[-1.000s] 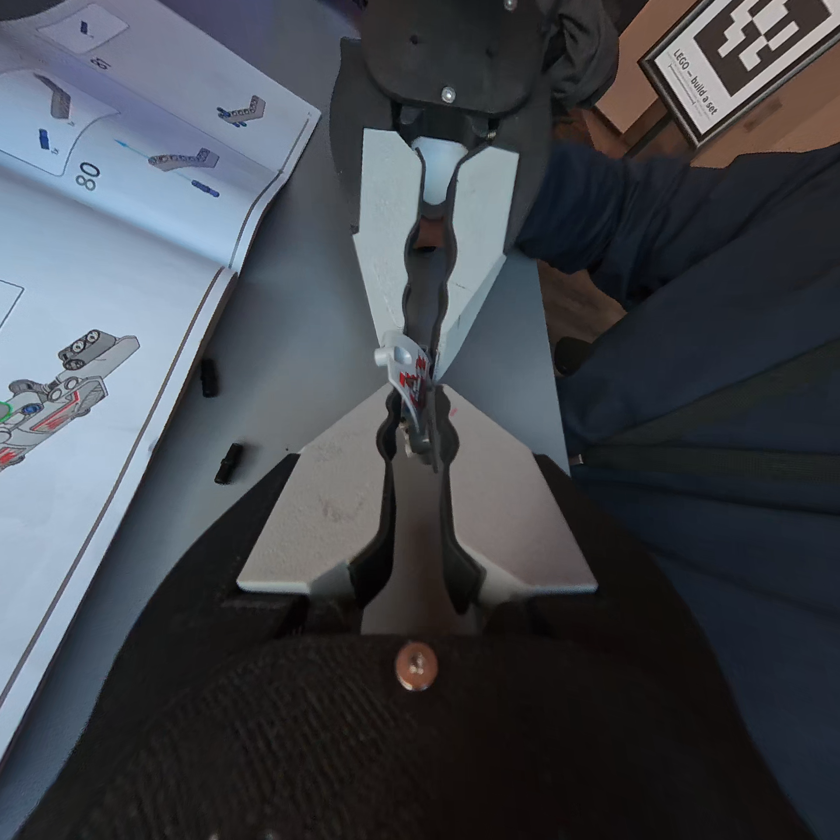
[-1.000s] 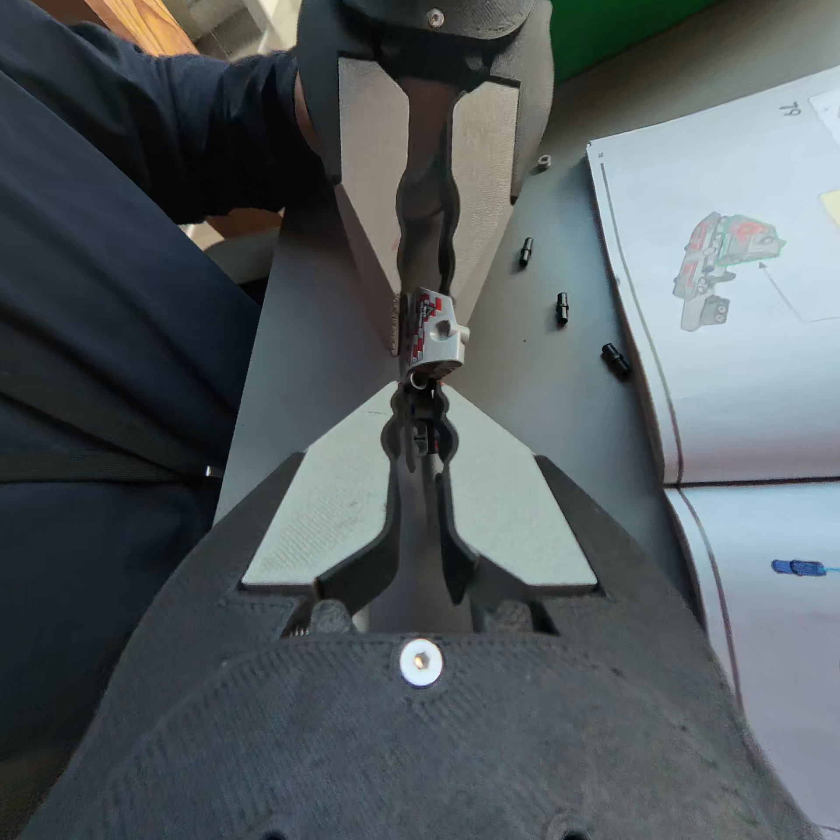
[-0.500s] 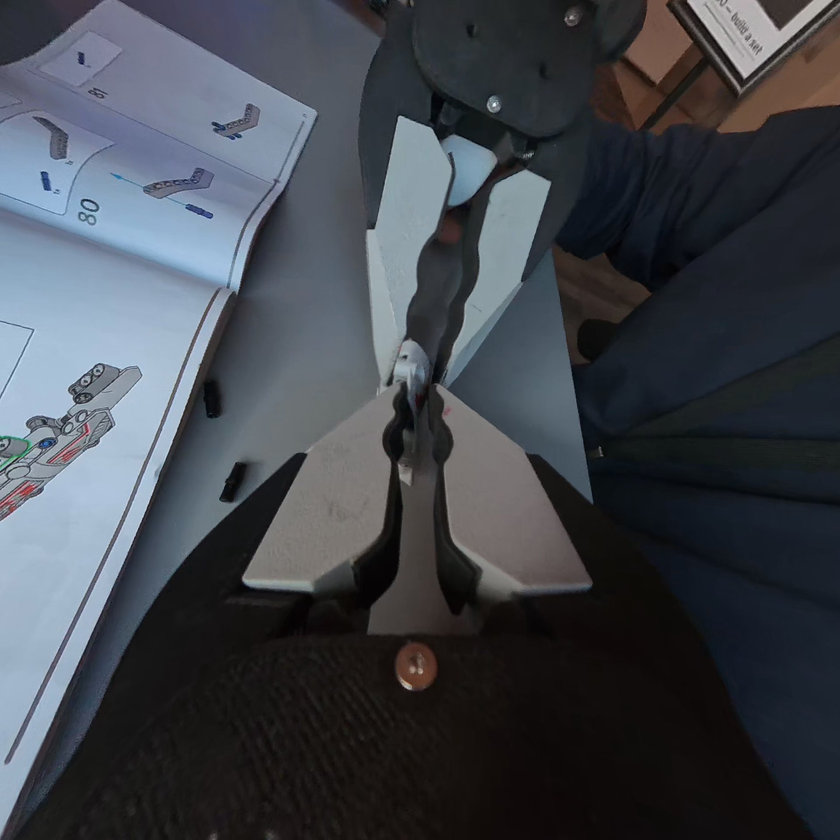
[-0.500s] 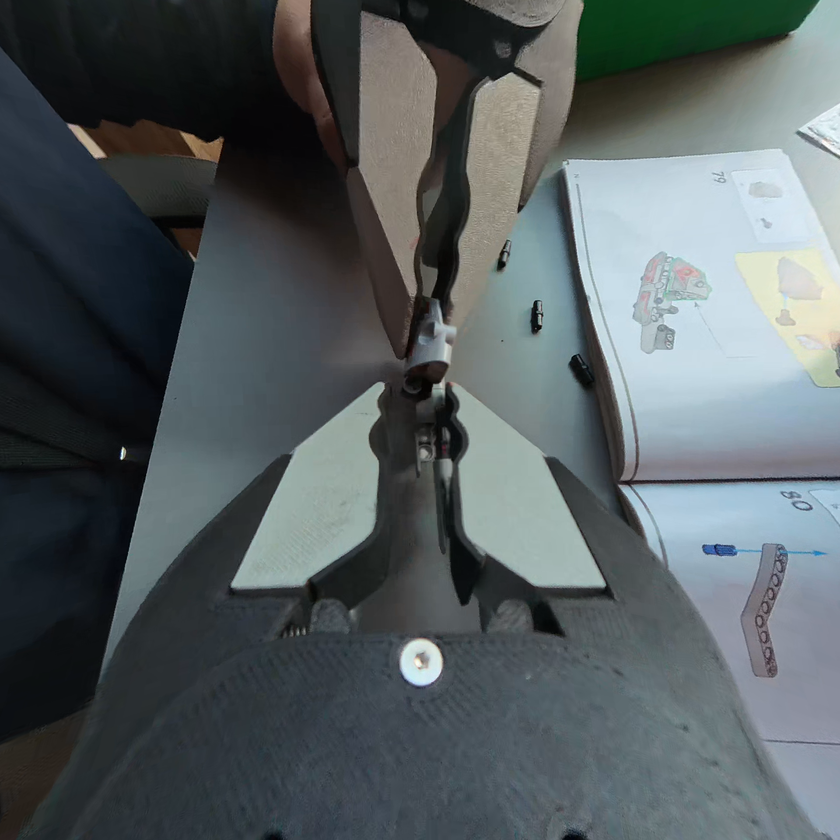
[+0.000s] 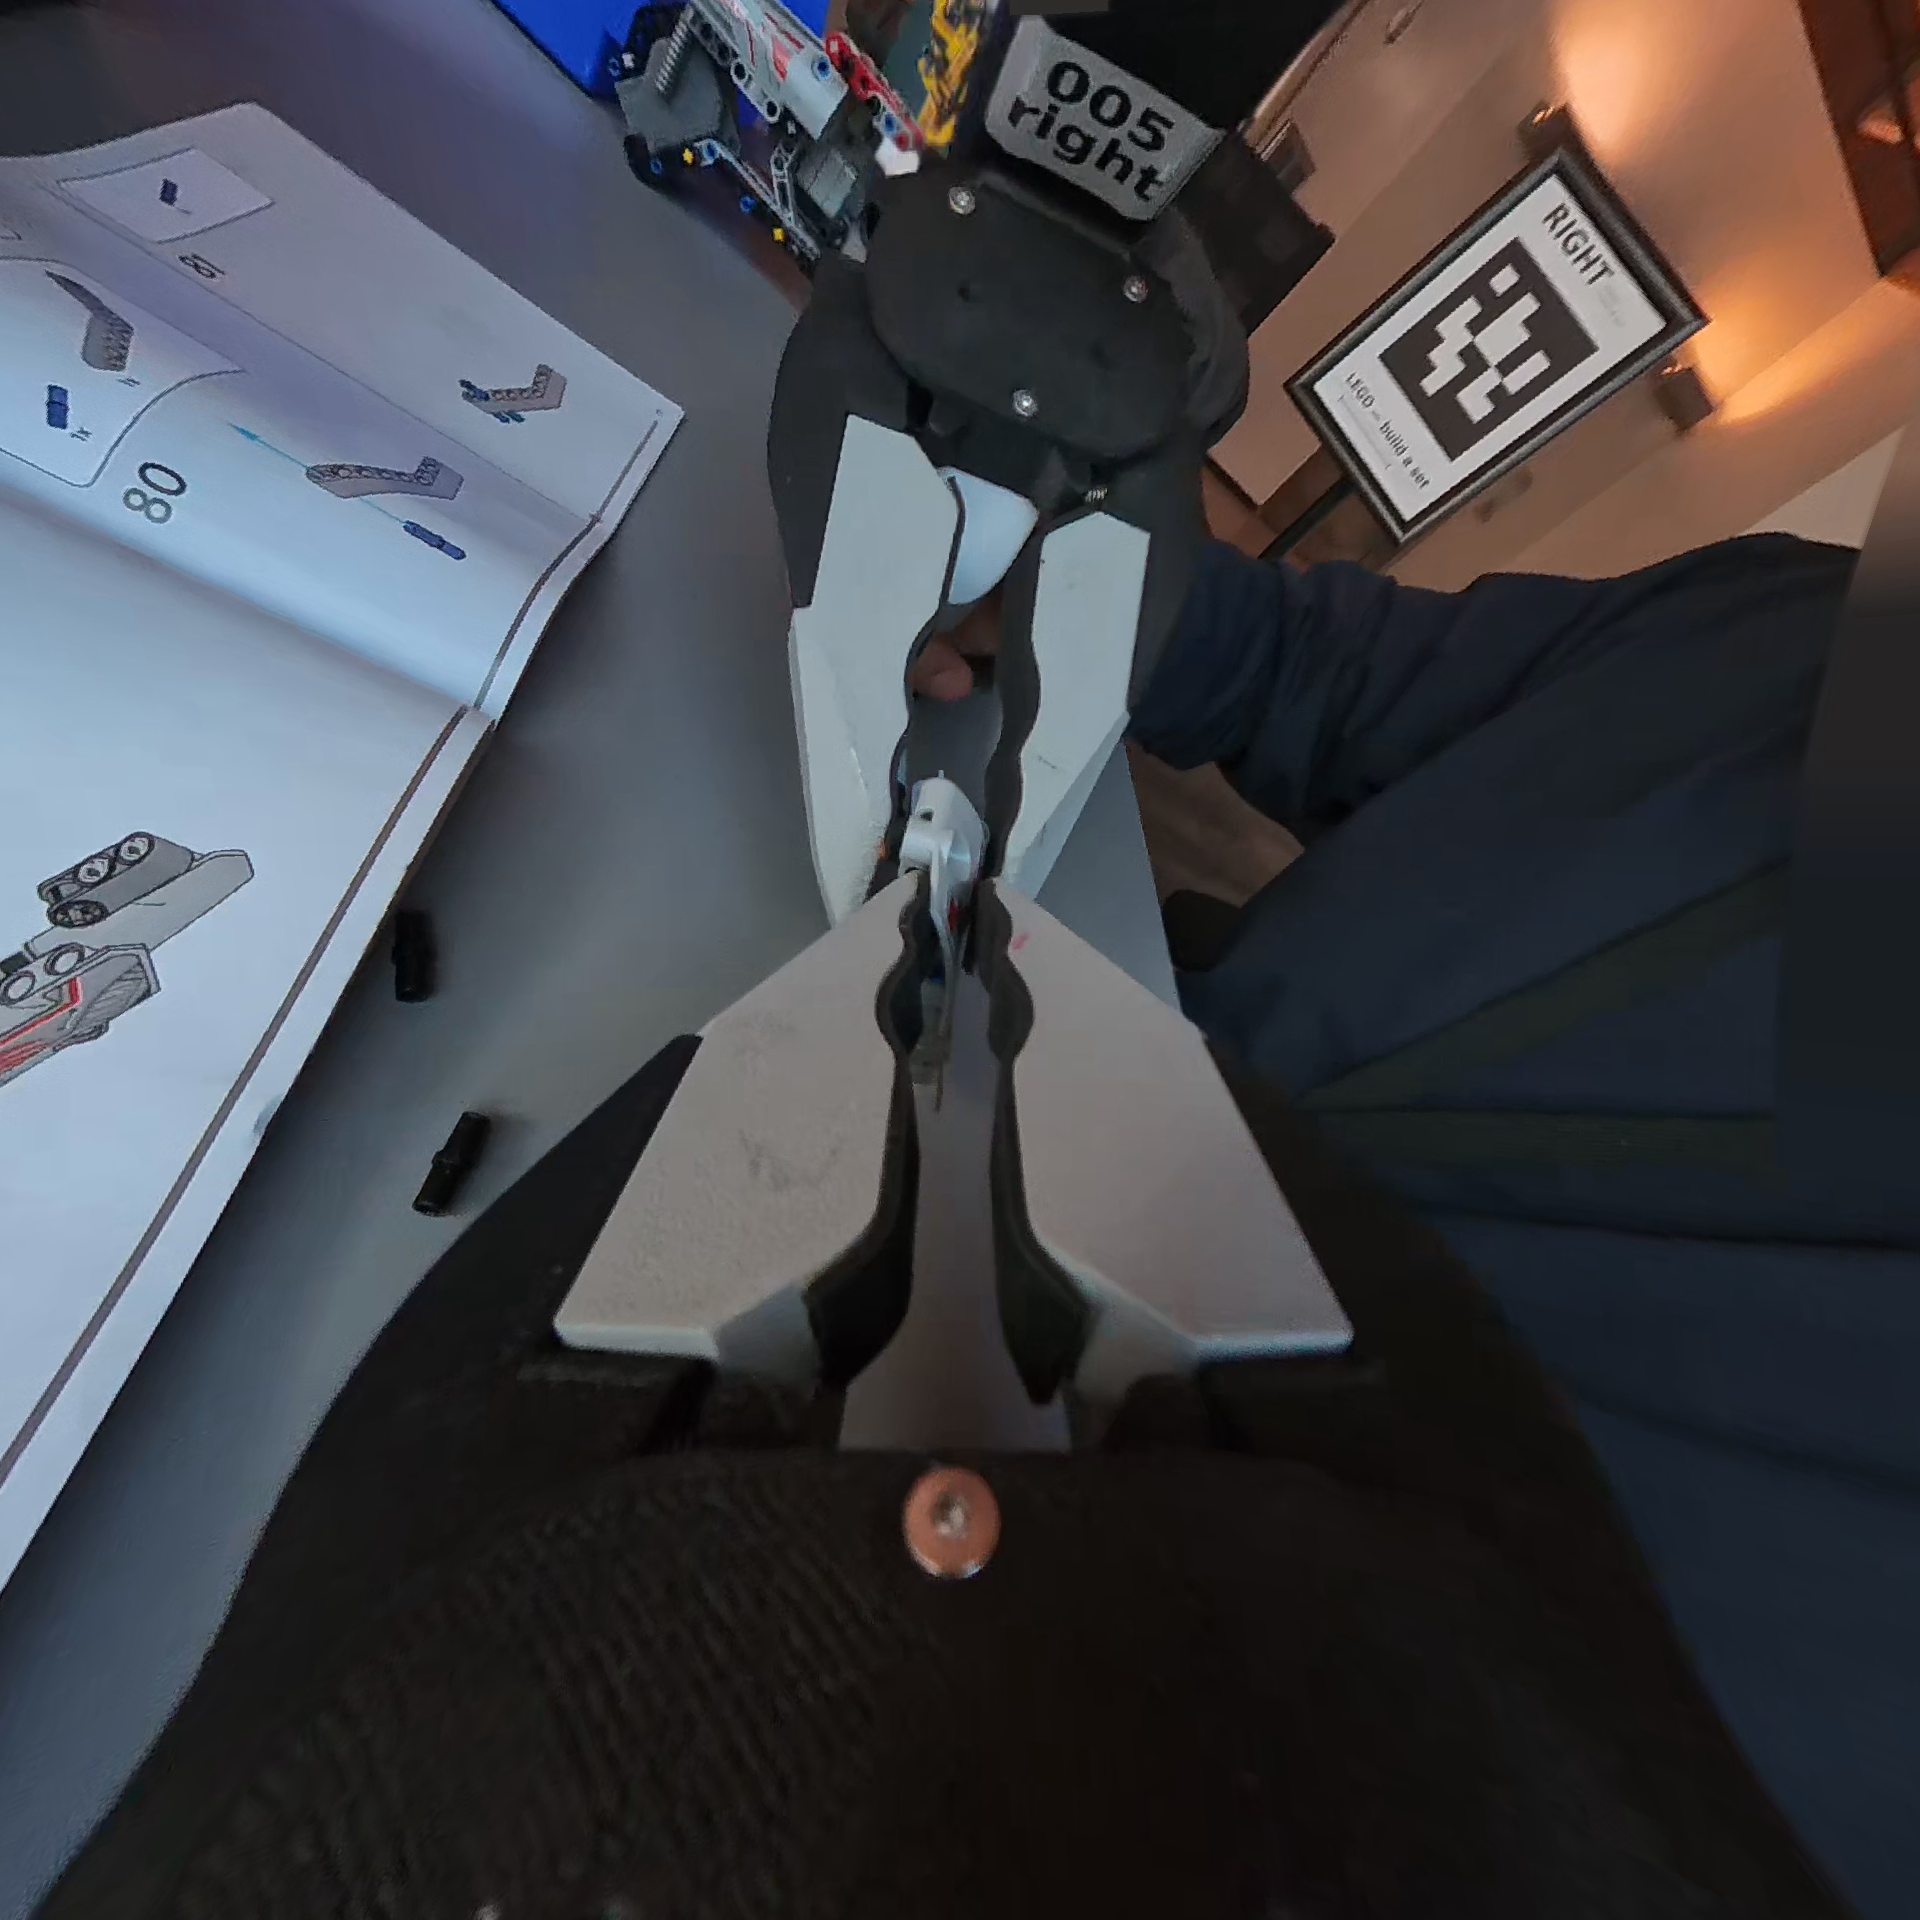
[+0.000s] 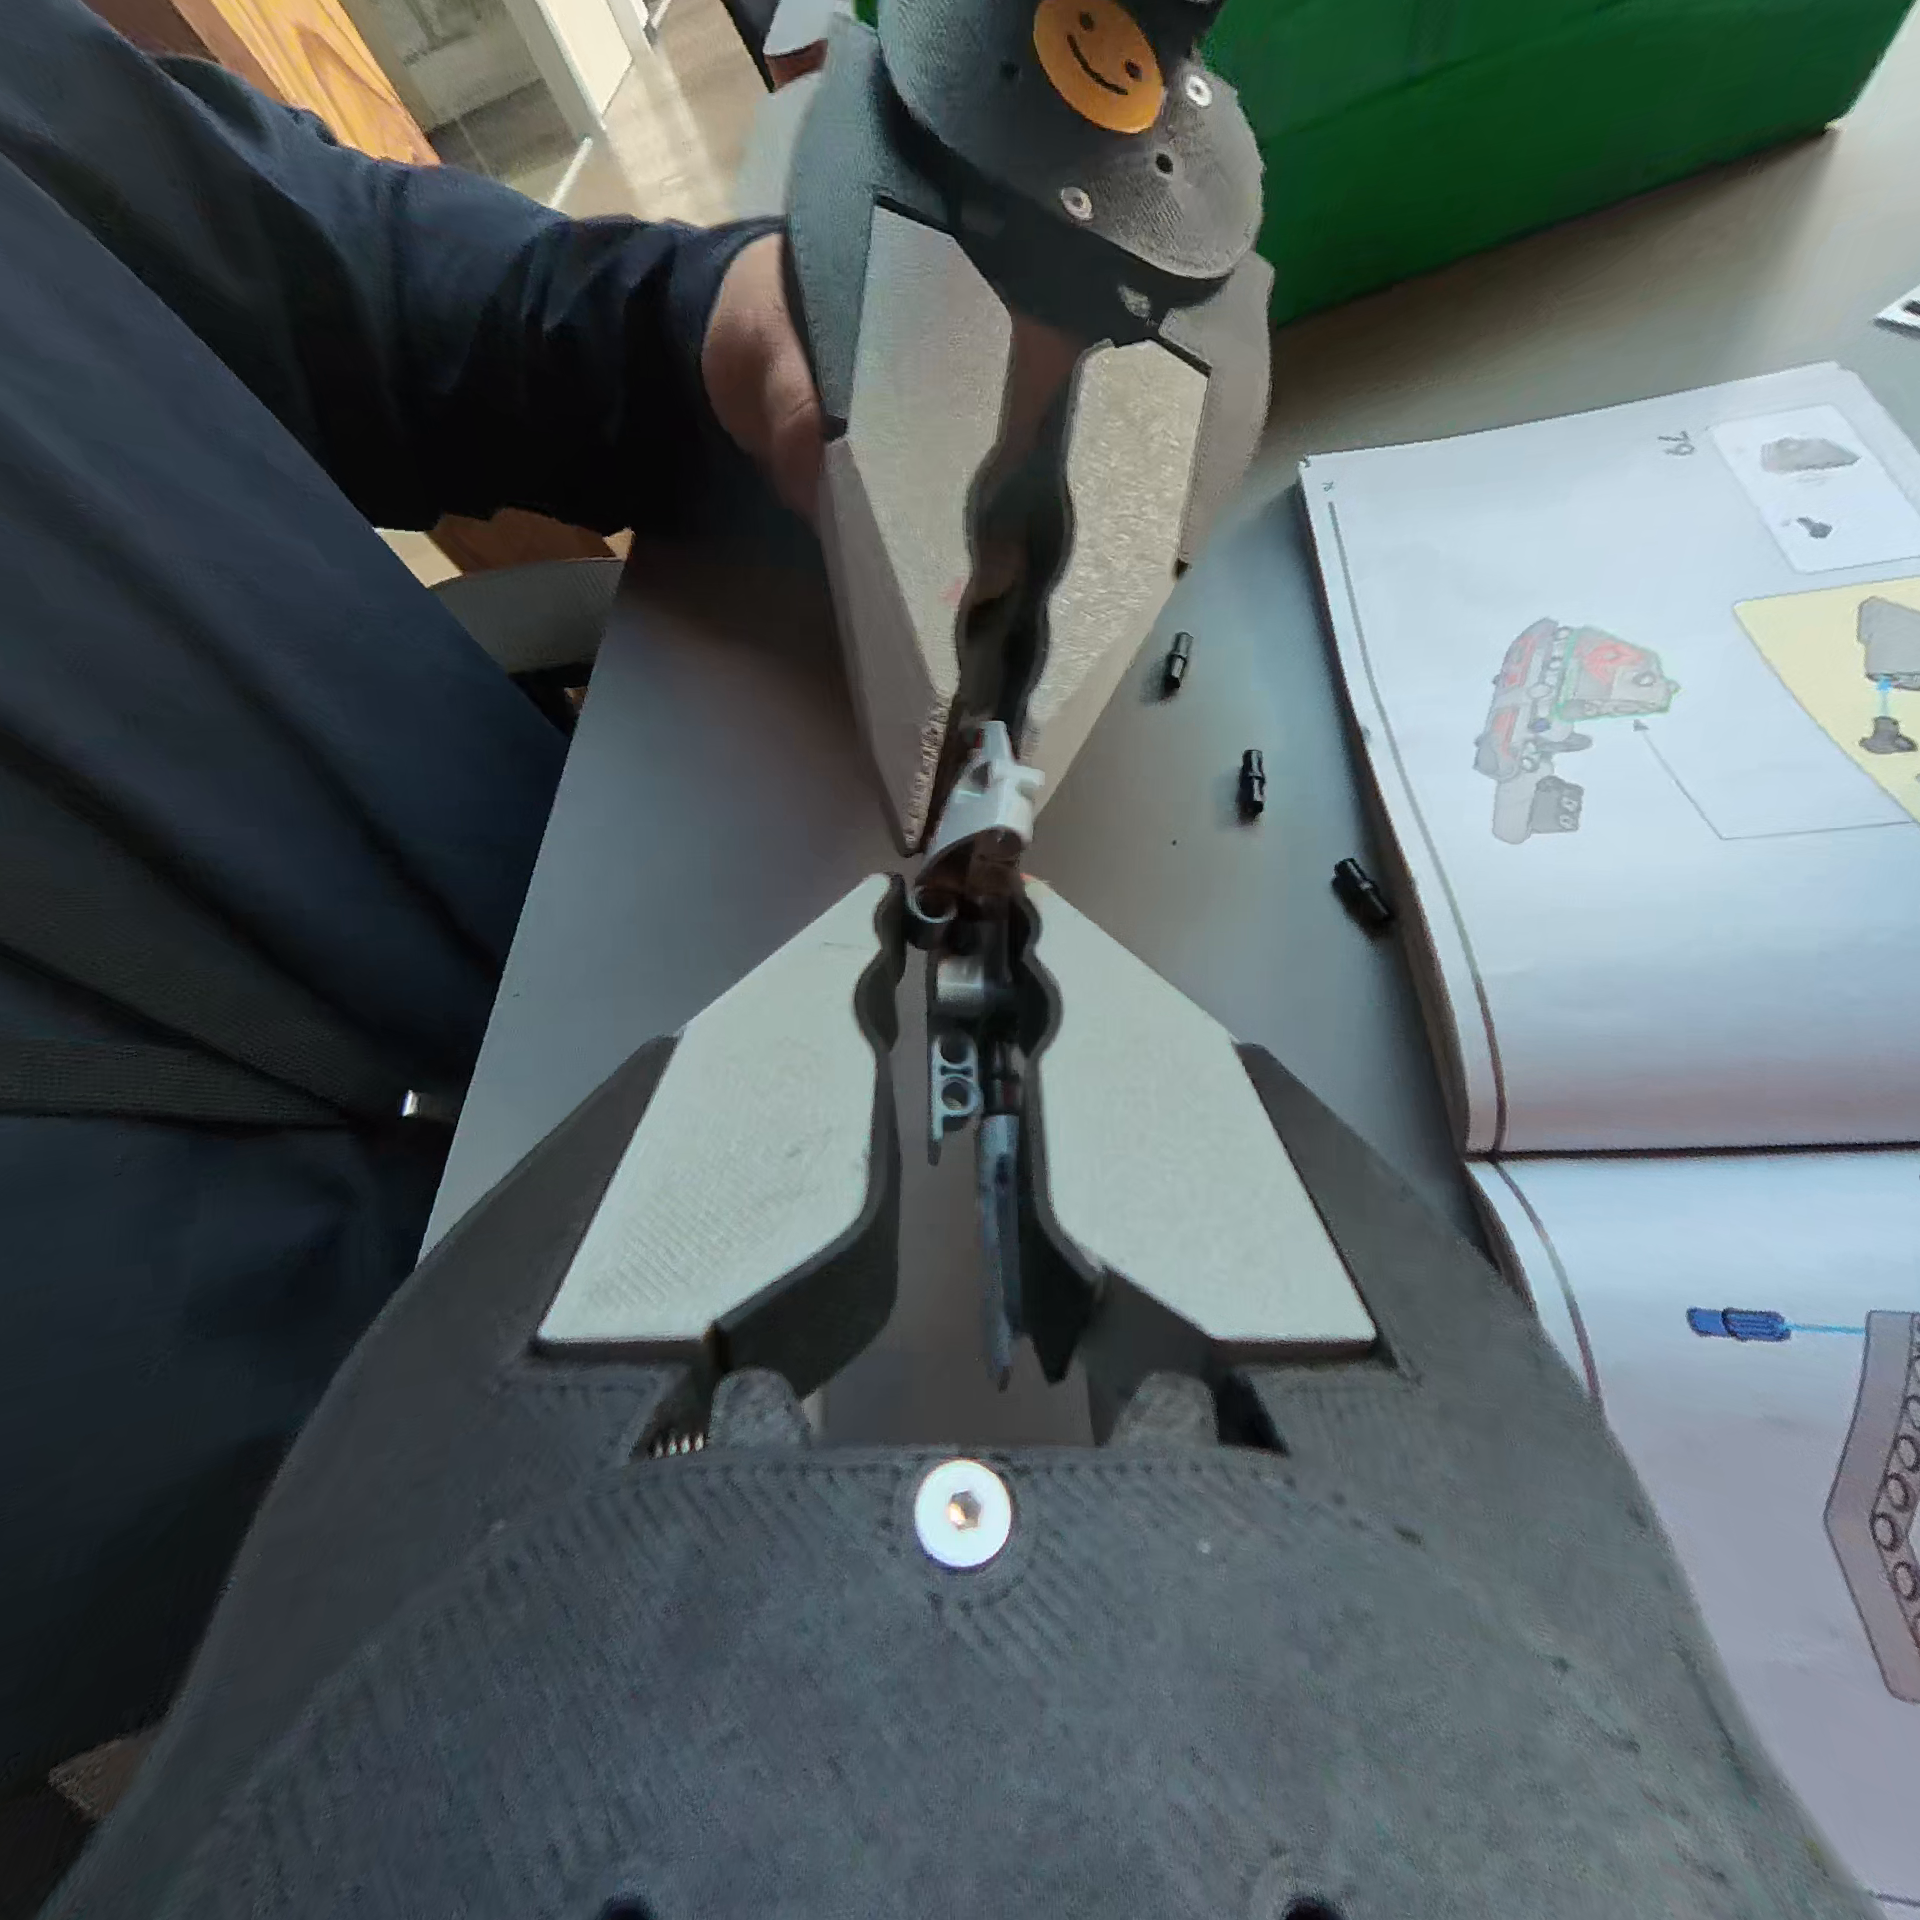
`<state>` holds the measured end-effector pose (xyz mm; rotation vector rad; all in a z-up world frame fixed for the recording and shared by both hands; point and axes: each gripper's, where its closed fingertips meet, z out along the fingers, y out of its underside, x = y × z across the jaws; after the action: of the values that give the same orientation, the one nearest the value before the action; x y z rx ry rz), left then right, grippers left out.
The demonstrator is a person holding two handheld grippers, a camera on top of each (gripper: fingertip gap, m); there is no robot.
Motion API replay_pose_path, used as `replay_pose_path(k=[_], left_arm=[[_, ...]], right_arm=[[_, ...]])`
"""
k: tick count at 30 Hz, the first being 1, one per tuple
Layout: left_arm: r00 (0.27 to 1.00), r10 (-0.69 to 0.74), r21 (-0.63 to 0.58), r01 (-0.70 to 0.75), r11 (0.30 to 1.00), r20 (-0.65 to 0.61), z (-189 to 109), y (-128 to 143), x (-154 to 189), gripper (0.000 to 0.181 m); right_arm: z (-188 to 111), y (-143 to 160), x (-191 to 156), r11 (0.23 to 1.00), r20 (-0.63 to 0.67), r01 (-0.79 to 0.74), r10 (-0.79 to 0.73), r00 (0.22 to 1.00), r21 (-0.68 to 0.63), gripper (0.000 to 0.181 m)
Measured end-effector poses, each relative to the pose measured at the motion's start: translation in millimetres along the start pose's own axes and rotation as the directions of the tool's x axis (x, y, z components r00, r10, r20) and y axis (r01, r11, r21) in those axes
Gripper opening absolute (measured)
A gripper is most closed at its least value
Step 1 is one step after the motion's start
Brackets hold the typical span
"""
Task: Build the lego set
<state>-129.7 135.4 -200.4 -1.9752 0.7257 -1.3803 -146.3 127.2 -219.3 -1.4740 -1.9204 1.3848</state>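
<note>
My two grippers meet tip to tip above the dark grey table point(image 5: 644, 790). My left gripper point(image 5: 945, 920) is shut on a light grey panel piece point(image 6: 992, 795) with a red sticker, seen edge-on between its fingers in the left wrist view point(image 5: 943, 987). My right gripper point(image 6: 961, 909) is shut on a small grey lego sub-assembly point(image 6: 958, 1049) with a dark axle running back between its fingers. The panel piece touches the sub-assembly at the tips. The join itself is hidden by the fingers.
The open instruction booklet point(image 5: 208, 644) point(image 6: 1662, 831) lies beside the grippers. Loose black pins point(image 5: 410, 951) point(image 5: 452, 1164) point(image 6: 1252, 779) lie on the table by it. A partly built model point(image 5: 758, 114) stands at the back, with a green box point(image 6: 1558, 125) behind. A person's dark blue sleeve point(image 6: 364, 364) is close. Both grippers' tips are close together, under 4 cm apart.
Both grippers have tilted and turned while staying tip to tip. The panel piece has rolled so its red sticker faces away. The cameras now see farther back over the table.
</note>
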Motion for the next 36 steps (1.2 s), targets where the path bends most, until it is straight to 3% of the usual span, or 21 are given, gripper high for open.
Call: replay_pose_path(k=[4, 13, 15, 18, 24, 31, 36], left_arm=[[1.0, 0.009, 0.021, -0.009, 1.0, 0.013, -0.6, -2.0, -1.0, 0.005], [0.972, 0.104, 0.022, -0.111, 0.994, 0.21, 0.7, -3.2, -9.8, 0.004], [0.982, 0.034, 0.039, -0.042, 0.998, 0.187, 2.2, -0.1, -10.4, 0.003], [0.992, -0.083, 0.085, 0.074, 0.994, 0.099, 1.4, 0.1, -9.4, 0.003], [0.995, -0.086, 0.122, 0.078, 0.989, 0.057, -1.4, -4.6, -5.3, 0.001], [0.957, 0.182, -0.117, -0.159, 0.98, 0.227, -2.3, 7.8, -9.9, 0.007], [0.919, 0.275, -0.251, -0.206, 0.946, 0.281, -2.3, 15.9, -12.1, 0.007]], right_arm=[[-0.5, -0.8, 2.0, 0.999, -0.041, 0.037, -0.036, 0.998, 0.002, 0.014], [-1.6, 4.1, 15.3, 0.984, -0.203, 0.163, -0.174, 0.964, -0.071, 0.013], [-1.0, 8.1, 16.4, 0.969, -0.231, 0.215, -0.239, 0.943, -0.124, 0.014], [-0.3, 8.3, 14.1, 0.979, -0.187, 0.176, -0.194, 0.963, -0.105, 0.013], [-1.7, 4.6, 12.8, 0.982, -0.163, 0.171, -0.182, 0.97, -0.08, 0.013], [5.3, 10.6, 8.9, 0.98, -0.127, 0.163, -0.177, 0.976, -0.114, 0.013], [7.7, 15.2, 9.9, 0.959, -0.167, 0.228, -0.256, 0.952, -0.169, 0.013]])
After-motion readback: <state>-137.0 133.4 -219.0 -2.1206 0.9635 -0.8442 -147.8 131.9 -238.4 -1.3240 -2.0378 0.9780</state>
